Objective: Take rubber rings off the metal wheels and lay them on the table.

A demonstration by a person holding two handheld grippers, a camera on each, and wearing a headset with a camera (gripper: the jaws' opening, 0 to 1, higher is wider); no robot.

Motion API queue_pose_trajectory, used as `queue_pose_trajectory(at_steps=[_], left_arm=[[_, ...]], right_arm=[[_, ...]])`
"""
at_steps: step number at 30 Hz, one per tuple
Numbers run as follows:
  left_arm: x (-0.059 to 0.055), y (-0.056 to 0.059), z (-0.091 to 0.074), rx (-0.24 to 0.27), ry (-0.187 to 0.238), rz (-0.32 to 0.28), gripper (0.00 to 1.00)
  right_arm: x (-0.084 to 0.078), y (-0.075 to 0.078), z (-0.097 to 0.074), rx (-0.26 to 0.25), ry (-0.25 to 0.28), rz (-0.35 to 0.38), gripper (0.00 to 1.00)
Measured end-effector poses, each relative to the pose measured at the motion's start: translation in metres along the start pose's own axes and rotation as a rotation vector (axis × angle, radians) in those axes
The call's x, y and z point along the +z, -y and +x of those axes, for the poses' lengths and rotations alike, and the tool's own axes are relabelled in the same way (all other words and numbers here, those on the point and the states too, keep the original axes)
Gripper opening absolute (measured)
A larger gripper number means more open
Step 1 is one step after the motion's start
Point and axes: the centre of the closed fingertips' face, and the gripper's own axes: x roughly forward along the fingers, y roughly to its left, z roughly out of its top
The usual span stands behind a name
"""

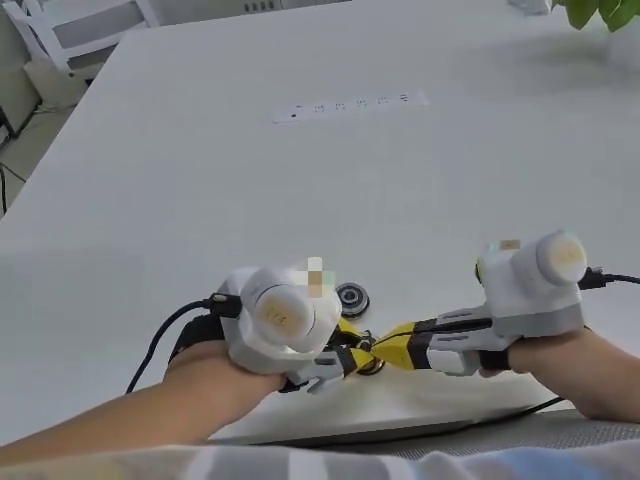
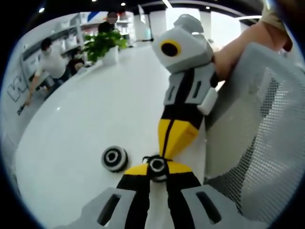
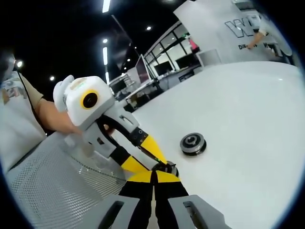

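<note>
A small metal wheel [image 1: 369, 364] with a black rubber ring is held just above the white table's [image 1: 300, 200] front edge. My left gripper [image 1: 357, 353] comes in from the left and is shut on this wheel [image 2: 157, 165]. My right gripper [image 1: 381, 352] comes in from the right, its yellow tips shut on the wheel's rubber rim [image 3: 167, 168]. In the left gripper view the right gripper [image 2: 164, 153] points down at the wheel. A second ringed wheel [image 1: 352, 298] lies flat on the table just beyond [image 2: 114, 159] [image 3: 193, 143].
A white power strip [image 1: 350, 104] lies far back at the table's middle. A potted plant [image 1: 600, 10] stands at the far right corner. A grey mesh chair [image 2: 257, 143] is at the near edge. People stand beyond the table [image 2: 47, 62].
</note>
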Motion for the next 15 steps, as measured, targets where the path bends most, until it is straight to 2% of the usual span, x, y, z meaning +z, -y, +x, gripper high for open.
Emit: queue_pose_trajectory(at_steps=[7, 11, 13, 15], left_arm=[[-0.002, 0.000, 0.000, -0.002, 0.002, 0.003, 0.12], [-0.001, 0.001, -0.001, -0.003, 0.002, 0.002, 0.12], [-0.001, 0.002, -0.001, -0.002, 0.003, 0.001, 0.12], [-0.001, 0.002, -0.001, -0.001, 0.004, -0.001, 0.13]], right_arm=[[0.003, -0.008, 0.000, 0.045, 0.018, 0.034, 0.00], [0.002, -0.004, 0.000, 0.024, 0.014, 0.030, 0.00], [0.001, 0.003, 0.002, -0.015, -0.005, 0.001, 0.00], [0.000, 0.007, 0.000, -0.022, -0.010, -0.007, 0.00]])
